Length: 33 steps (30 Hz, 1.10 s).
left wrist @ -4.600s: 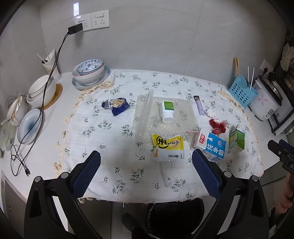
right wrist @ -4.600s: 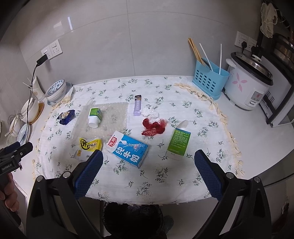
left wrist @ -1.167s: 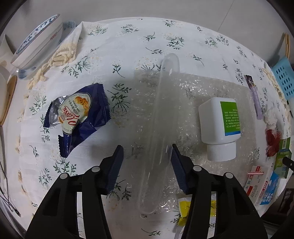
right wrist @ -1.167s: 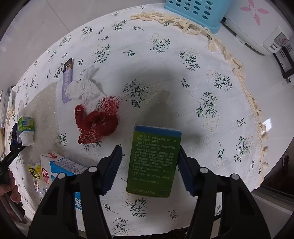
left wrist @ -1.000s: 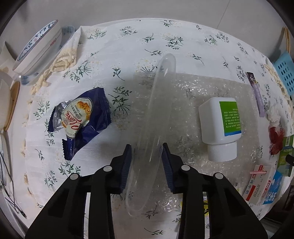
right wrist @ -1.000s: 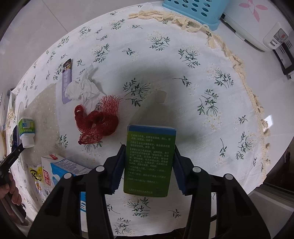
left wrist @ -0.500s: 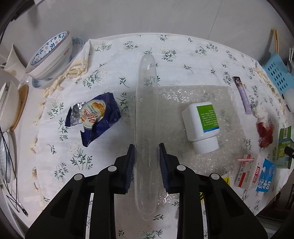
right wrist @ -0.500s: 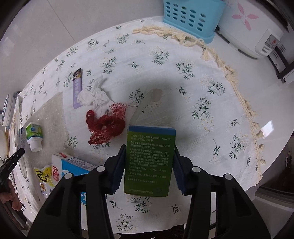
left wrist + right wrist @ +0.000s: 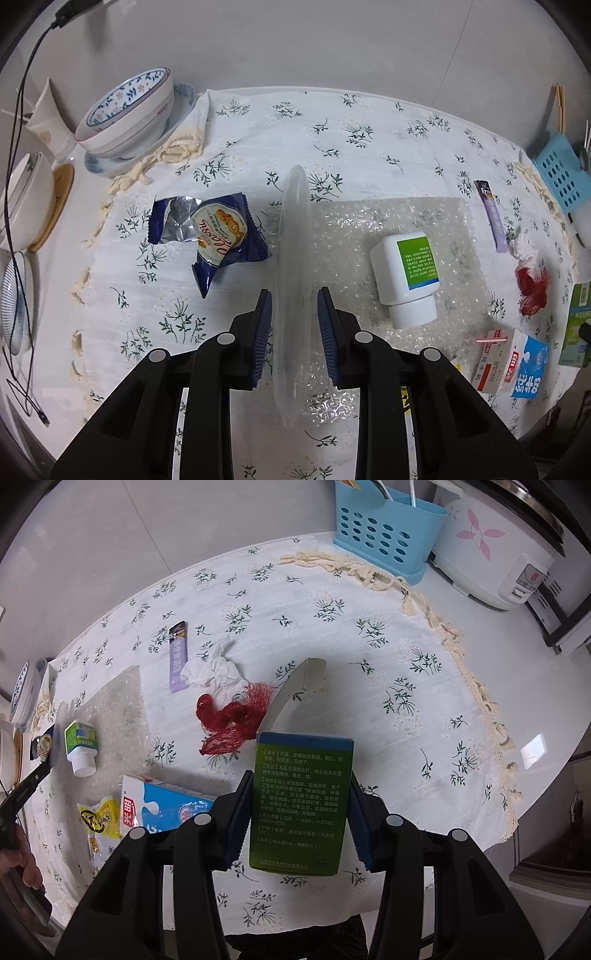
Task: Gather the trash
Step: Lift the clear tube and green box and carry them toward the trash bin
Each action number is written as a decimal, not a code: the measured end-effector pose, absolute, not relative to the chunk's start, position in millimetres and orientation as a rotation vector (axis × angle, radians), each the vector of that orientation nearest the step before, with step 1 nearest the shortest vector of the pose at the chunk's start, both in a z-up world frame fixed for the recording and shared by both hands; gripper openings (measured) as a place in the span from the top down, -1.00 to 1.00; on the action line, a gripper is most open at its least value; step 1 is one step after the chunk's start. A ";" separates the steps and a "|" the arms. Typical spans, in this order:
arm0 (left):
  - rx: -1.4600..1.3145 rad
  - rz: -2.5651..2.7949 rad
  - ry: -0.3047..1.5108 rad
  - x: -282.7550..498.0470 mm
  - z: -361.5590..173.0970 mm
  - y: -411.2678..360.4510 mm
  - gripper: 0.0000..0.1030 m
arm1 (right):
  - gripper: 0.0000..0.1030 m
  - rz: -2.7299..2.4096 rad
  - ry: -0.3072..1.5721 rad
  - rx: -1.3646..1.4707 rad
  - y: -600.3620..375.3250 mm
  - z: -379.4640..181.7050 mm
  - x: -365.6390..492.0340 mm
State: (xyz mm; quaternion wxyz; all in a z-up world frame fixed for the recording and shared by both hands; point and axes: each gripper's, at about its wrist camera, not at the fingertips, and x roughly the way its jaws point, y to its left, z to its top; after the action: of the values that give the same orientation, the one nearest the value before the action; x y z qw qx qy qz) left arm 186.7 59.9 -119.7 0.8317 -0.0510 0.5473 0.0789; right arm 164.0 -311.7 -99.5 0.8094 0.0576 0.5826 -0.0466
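Observation:
My left gripper [image 9: 294, 295] is shut on a long clear plastic tube [image 9: 295, 221], held tilted up above the bubble wrap sheet [image 9: 388, 218]. Beside it lie a blue snack wrapper [image 9: 218, 236] and a white bottle with a green label [image 9: 406, 273]. My right gripper [image 9: 301, 775] is shut on a green box [image 9: 301, 805] with an open flap, lifted off the floral cloth. Under and left of the box are a red net [image 9: 229, 720], a crumpled tissue [image 9: 214, 672], a purple sachet [image 9: 177, 653], a blue milk carton [image 9: 166, 805] and a yellow packet [image 9: 98, 818].
Stacked bowls [image 9: 129, 110] and plates stand at the far left, with a black cable [image 9: 14, 147] hanging past them. A blue utensil basket [image 9: 384, 531] and a white rice cooker [image 9: 495, 542] stand at the far right. A hand [image 9: 22, 860] holds the other gripper.
The left gripper closed on the clear tube and raised it off the table. The right gripper rose with the green box held, so the table looks farther away in both views.

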 end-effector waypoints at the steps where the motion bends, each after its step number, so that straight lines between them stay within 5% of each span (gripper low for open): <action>1: -0.110 0.170 1.158 186.7 -119.3 60.9 0.58 | 0.12 -0.096 1.243 0.121 -310.3 -98.6 163.0; 10: -0.150 0.167 1.177 186.1 -131.4 75.7 0.72 | 0.12 -0.048 1.239 0.099 -299.4 -99.0 161.9; 18: -0.103 0.163 1.193 197.4 -135.8 62.6 0.25 | 0.12 -0.036 1.248 0.100 -301.8 -106.4 168.0; 29: -0.071 0.158 1.302 223.8 -167.1 48.2 0.29 | 0.12 -0.035 1.265 0.088 -303.7 -112.6 170.1; 33: -0.076 0.158 1.303 225.4 -170.0 50.3 0.45 | 0.12 -0.035 1.263 0.085 -302.5 -111.4 168.6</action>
State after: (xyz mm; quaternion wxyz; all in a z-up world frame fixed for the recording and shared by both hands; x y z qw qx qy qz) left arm 225.4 50.3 -170.0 0.7914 -0.0355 0.6058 0.0735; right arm 168.6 -302.5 -111.4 0.8061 0.0398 0.5903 -0.0163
